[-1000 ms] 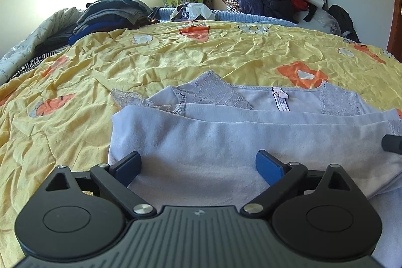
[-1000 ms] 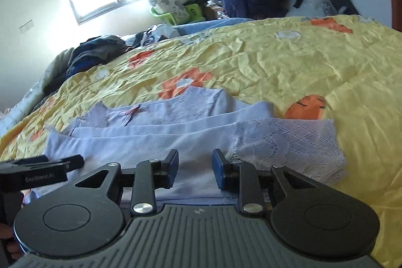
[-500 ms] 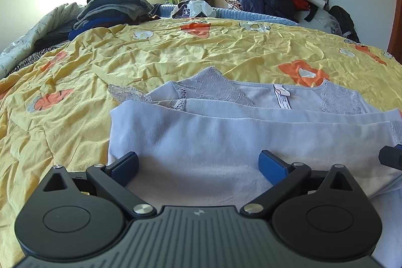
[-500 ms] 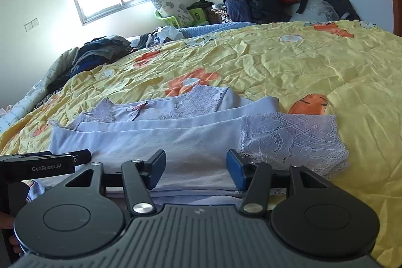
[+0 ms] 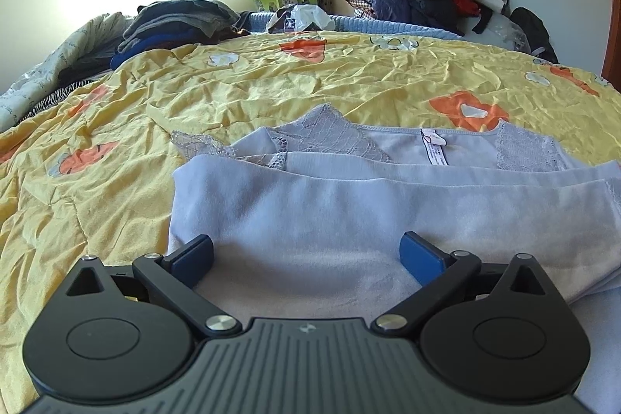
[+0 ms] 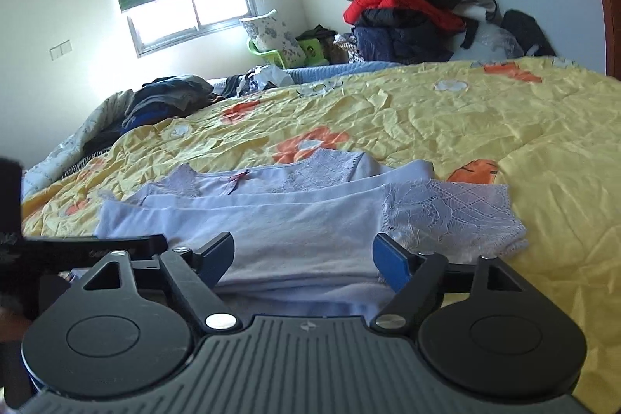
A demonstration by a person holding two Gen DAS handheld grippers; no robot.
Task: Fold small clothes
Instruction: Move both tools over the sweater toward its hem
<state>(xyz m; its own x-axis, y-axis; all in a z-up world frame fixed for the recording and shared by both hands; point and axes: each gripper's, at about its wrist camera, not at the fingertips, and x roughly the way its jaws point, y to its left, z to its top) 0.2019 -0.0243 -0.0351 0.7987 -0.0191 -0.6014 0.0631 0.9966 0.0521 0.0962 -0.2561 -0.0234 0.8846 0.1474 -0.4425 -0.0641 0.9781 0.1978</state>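
Both tools, left (image 5: 306, 258) and right (image 6: 304, 257), spread wide, ungripping; lilac top's (image 5: 349, 212) near hem hidden beneath.

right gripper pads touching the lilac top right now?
Cannot tell. Right wrist view: right gripper open, pads straddling the lilac top; any contact or gap is unclear.

Left gripper (image 5: 306, 255) low and level, jaws spread wide, right gripper (image 6: 304, 257) alongside, jaws likewise apart

Lavender top's (image 5: 388, 220) near hem behind left claw (image 5: 306, 255).
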